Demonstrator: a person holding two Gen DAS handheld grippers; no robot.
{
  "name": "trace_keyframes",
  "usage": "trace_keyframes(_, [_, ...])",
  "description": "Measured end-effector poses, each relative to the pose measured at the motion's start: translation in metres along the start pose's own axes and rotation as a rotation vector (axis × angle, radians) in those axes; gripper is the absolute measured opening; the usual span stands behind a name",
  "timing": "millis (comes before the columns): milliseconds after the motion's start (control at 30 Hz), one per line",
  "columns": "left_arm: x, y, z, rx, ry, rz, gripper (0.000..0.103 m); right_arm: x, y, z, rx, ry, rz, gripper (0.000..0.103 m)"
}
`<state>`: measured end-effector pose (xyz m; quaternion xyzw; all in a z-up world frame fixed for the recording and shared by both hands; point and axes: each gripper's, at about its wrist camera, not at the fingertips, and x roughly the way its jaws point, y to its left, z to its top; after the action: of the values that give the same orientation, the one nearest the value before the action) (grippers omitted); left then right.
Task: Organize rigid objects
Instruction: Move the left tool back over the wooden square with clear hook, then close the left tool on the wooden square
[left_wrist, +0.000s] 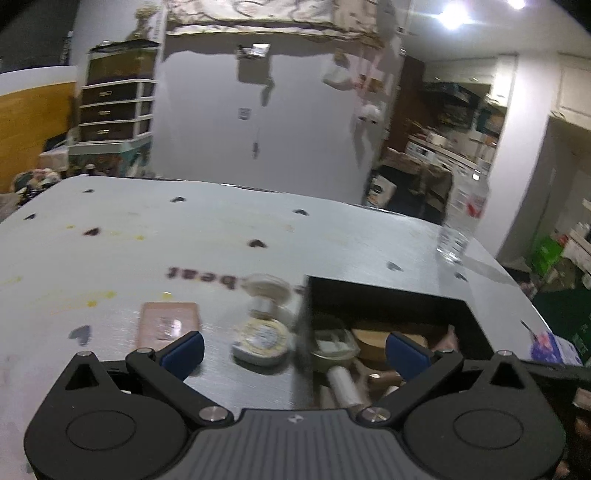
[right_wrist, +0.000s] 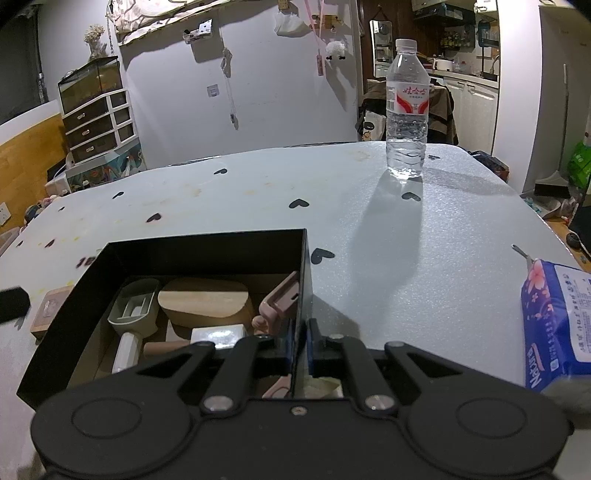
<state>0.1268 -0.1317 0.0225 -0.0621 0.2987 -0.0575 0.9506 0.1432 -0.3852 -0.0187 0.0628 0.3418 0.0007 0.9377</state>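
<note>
A black box (right_wrist: 207, 254) stands on the pale table (right_wrist: 369, 221). It holds a grey scoop (right_wrist: 135, 310), an oval wooden block (right_wrist: 205, 301), a pink piece (right_wrist: 280, 299) and a white block (right_wrist: 218, 336). My right gripper (right_wrist: 301, 354) is shut on the box's right wall, one blue pad on each side. In the blurred left wrist view my left gripper (left_wrist: 293, 352) is open wide with nothing between its fingers, over the box's (left_wrist: 384, 299) left wall. Just left of the box lie a round tape roll (left_wrist: 260, 338), a second round piece (left_wrist: 266, 288) and a flat pink block (left_wrist: 168, 325).
A water bottle (right_wrist: 406, 110) stands upright at the table's far right. A blue tissue pack (right_wrist: 554, 325) lies at the near right edge. Beyond the table are a white wall, drawers (right_wrist: 98, 125) on the left and a kitchen doorway on the right.
</note>
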Motion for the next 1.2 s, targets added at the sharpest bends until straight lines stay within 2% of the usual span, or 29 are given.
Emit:
trace_keyframes(333, [0.007, 0.049, 0.012, -0.049, -0.037, 0.131, 0.103, -0.001, 0.001, 0.0, 0.003, 0.001, -0.006, 0.007])
trace_keyframes(700, [0.039, 0.086, 0.005, -0.08, 0.015, 0.232, 0.103, 0.0, 0.003, 0.001, 0.007, 0.006, -0.017, 0.007])
trace_keyframes(967, [0.069, 0.094, -0.004, -0.08, 0.089, 0.212, 0.103, 0.001, 0.005, 0.002, 0.01, 0.01, -0.028, 0.006])
trace_keyframes(1133, [0.085, 0.094, 0.0, -0.083, 0.091, 0.213, 0.102, 0.002, 0.006, 0.002, 0.01, 0.015, -0.034, 0.006])
trace_keyframes(1200, [0.091, 0.094, 0.002, -0.079, 0.095, 0.217, 0.098, 0.002, 0.006, 0.002, 0.011, 0.017, -0.035, 0.006])
